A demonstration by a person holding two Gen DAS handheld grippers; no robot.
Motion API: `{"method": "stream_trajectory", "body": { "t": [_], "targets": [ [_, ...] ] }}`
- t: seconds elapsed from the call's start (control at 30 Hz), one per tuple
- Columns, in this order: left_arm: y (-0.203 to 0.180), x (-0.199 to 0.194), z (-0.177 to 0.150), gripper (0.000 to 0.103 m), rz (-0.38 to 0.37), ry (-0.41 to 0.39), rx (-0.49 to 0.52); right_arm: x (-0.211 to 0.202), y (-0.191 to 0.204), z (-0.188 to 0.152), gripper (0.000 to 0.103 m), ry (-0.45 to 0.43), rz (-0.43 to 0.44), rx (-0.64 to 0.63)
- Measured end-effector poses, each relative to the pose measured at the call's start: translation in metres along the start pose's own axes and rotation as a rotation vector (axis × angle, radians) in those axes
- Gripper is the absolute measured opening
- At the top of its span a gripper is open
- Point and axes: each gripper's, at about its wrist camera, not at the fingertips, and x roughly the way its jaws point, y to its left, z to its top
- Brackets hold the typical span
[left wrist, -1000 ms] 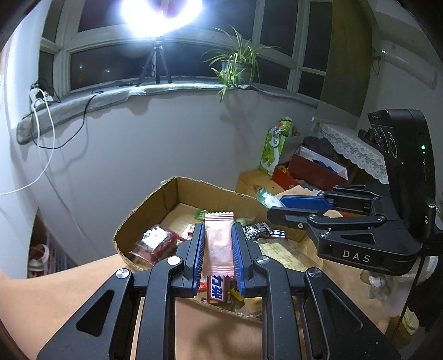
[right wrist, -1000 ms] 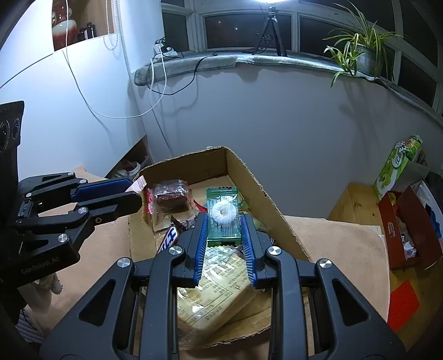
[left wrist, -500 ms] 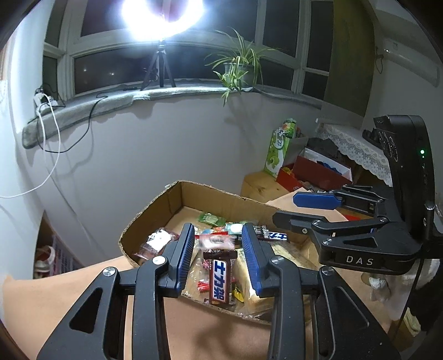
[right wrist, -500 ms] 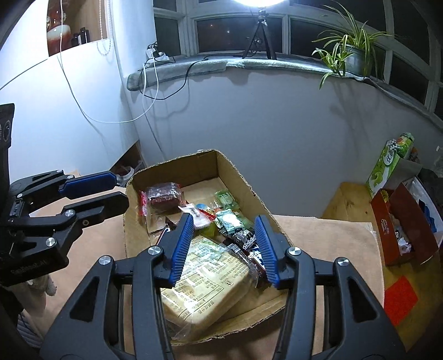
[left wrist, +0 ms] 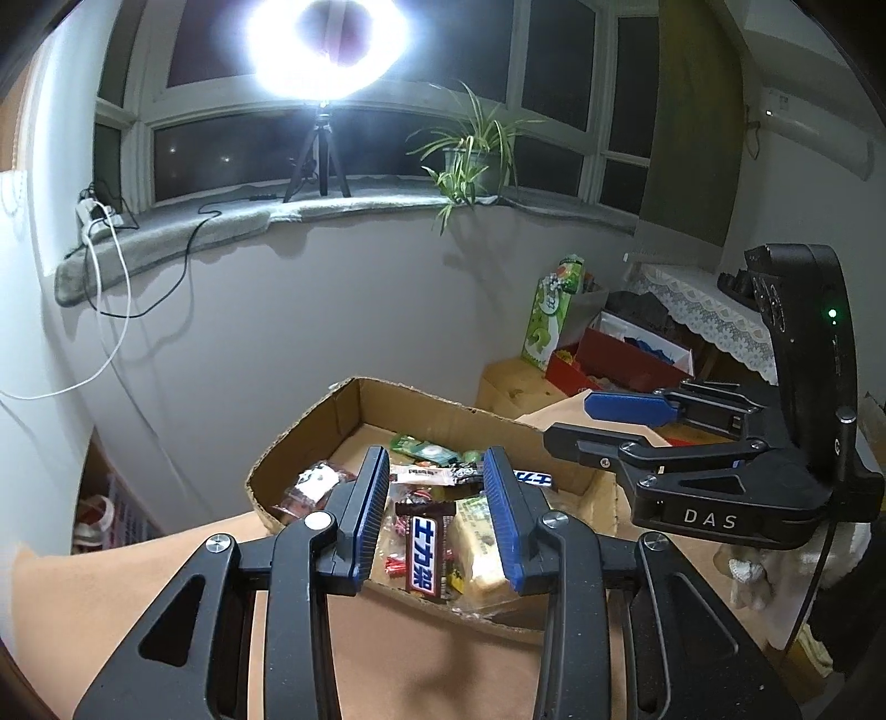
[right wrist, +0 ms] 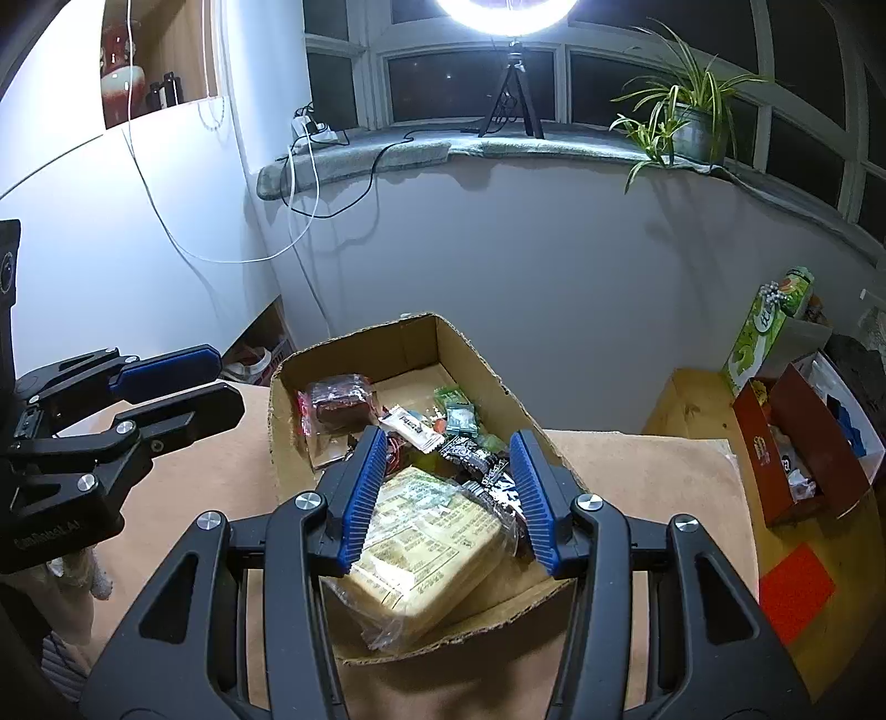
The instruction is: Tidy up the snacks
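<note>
Both claws, left [left wrist: 434,518] and right [right wrist: 446,498], hang apart and empty above the cardboard box [right wrist: 501,387], where the snacks lie gathered for sorting.

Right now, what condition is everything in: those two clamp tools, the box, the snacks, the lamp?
left gripper: open, nothing held.
right gripper: open, nothing held.
cardboard box: top open, upright on the table, full of snacks.
brown chocolate bar: sealed, lying on the pile in the box.
big clear-wrapped pack: sealed, lying flat in the box.
ring lamp: switched on.
red box: open.
</note>
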Motion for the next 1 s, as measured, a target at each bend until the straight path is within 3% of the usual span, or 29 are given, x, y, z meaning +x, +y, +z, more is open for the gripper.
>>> {"method": "stream_trajectory", "body": {
  "t": [0.07,0.2,0.23,0.27,0.33,0.63,1.0],
  "targets": [
    [0.000,-0.004,-0.001,0.041,0.003,-0.006,-0.002,-0.005,0.001,-0.002,0.064,-0.015,-0.010,0.005],
    [0.001,-0.013,-0.003,0.048,0.012,-0.025,-0.029,-0.017,0.002,-0.005,0.065,-0.041,-0.020,0.018],
    [0.001,-0.015,-0.003,0.051,0.017,-0.028,-0.034,-0.019,0.002,-0.006,0.070,-0.045,-0.022,0.022],
    [0.001,-0.017,-0.004,0.057,0.025,-0.032,-0.040,-0.022,0.002,-0.008,0.081,-0.049,-0.027,0.024],
    [0.001,-0.020,-0.006,0.063,0.038,-0.038,-0.048,-0.029,0.004,-0.011,0.087,-0.070,-0.042,0.023],
    [-0.003,-0.031,-0.018,0.078,0.108,-0.037,-0.064,-0.041,0.007,-0.021,0.088,-0.075,-0.083,0.021],
    [-0.008,-0.041,-0.017,0.079,0.137,-0.052,-0.055,-0.048,0.004,-0.024,0.088,-0.082,-0.096,0.022]
  ]
}}
